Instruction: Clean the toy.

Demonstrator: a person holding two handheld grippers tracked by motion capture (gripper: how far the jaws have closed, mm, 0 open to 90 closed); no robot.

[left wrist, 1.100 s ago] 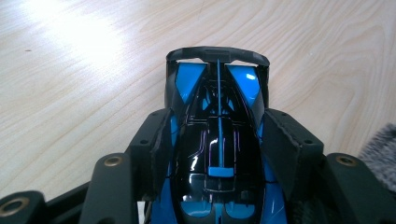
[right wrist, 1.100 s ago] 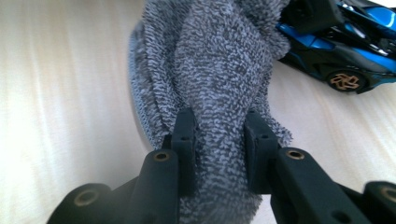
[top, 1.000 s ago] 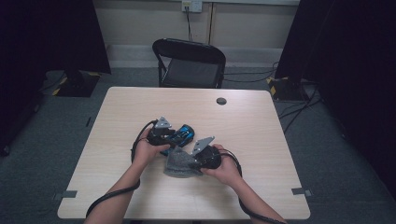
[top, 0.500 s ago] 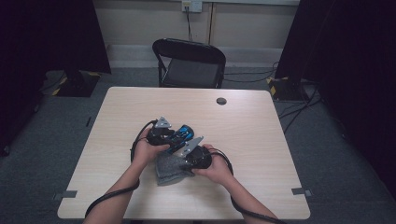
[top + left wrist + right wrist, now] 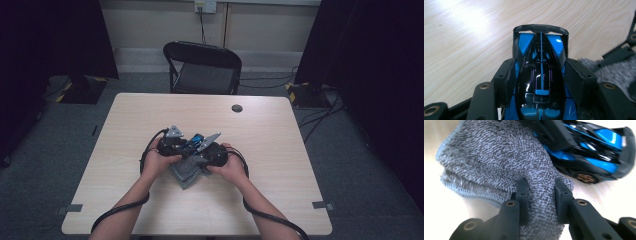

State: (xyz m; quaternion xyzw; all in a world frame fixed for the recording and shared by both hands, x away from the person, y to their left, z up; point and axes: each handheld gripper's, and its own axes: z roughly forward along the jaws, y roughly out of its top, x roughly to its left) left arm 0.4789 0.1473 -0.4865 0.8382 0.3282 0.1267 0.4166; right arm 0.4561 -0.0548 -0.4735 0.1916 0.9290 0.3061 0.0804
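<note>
One toy car and one grey cloth, each gripped in its own pair of jaws above the table.

Nearest, the left gripper (image 5: pixel 540 82) has its two jaws part-closed on the flanks of the single blue-and-black toy car (image 5: pixel 541 75), whose rear wing juts past the jaw tips. The right gripper (image 5: pixel 541 195) has its jaws nearly together, pinching a bunched fold of the one grey cloth (image 5: pixel 499 162); the rest spreads beyond the tips, touching the car's side. Farther off: one wooden table (image 5: pixel 280 135), one small dark disc (image 5: pixel 237 108), one black folding chair (image 5: pixel 202 67).
</note>
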